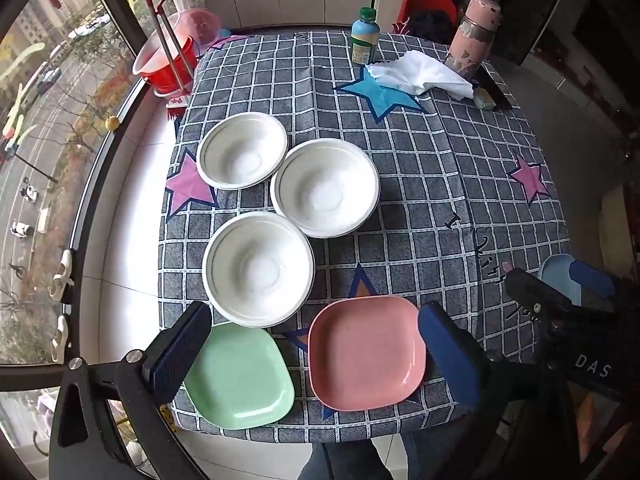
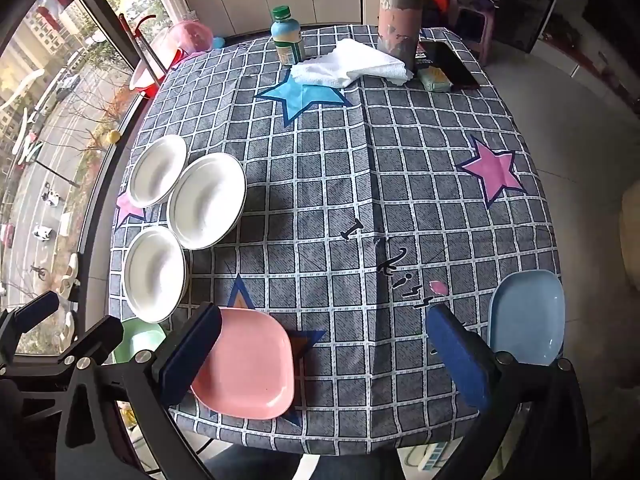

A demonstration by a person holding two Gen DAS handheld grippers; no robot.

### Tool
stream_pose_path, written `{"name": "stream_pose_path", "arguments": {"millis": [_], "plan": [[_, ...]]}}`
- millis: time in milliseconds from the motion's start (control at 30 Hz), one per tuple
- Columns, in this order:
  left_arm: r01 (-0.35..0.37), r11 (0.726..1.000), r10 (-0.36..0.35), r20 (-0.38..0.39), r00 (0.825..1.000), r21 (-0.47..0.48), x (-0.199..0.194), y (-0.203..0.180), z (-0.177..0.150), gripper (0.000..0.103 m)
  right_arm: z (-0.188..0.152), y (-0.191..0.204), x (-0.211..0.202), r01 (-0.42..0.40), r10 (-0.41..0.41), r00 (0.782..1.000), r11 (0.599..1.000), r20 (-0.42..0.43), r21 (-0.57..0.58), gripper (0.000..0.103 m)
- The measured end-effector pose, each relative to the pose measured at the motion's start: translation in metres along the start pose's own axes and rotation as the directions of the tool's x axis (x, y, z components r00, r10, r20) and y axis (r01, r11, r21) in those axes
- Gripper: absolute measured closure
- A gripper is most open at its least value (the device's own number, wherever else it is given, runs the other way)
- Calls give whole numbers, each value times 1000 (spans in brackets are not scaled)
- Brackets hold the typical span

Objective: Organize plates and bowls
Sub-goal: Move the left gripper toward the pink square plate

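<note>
Pink plate [image 1: 366, 354], green plate [image 1: 240, 376] & blue plate [image 2: 526, 316]: glossy smooth plastic, w/ light glare. Three white bowls [image 1: 258, 268]: matt, paper-pulp look. Tablecloth [image 2: 320, 184]: printed cloth, creased. White towel [image 2: 352, 65]: soft rough fabric. Pink flask [image 2: 400, 12]: paint chipped, patchy. Gripper pads [image 1: 448, 356]: matt blue, textured.
</note>
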State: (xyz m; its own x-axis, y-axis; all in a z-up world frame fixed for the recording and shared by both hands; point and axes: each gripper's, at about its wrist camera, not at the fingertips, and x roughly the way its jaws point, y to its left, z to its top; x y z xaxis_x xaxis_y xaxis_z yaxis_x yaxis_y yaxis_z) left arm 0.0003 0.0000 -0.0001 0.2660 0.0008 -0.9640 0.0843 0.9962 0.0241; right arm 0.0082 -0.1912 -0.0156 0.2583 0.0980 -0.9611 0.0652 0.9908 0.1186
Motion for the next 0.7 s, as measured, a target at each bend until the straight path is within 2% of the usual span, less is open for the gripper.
{"name": "stream_pose_path", "arguments": {"millis": [367, 700], "plan": [[-5, 1000, 6, -18, 1000, 20, 11, 6, 1, 0, -2, 2, 5, 36, -36, 999, 999, -33, 26, 0], [-7, 1000, 7, -45, 999, 8, 18, 15, -3, 0, -3, 13, 17, 42, -43, 996, 999, -73, -13, 0]]}}
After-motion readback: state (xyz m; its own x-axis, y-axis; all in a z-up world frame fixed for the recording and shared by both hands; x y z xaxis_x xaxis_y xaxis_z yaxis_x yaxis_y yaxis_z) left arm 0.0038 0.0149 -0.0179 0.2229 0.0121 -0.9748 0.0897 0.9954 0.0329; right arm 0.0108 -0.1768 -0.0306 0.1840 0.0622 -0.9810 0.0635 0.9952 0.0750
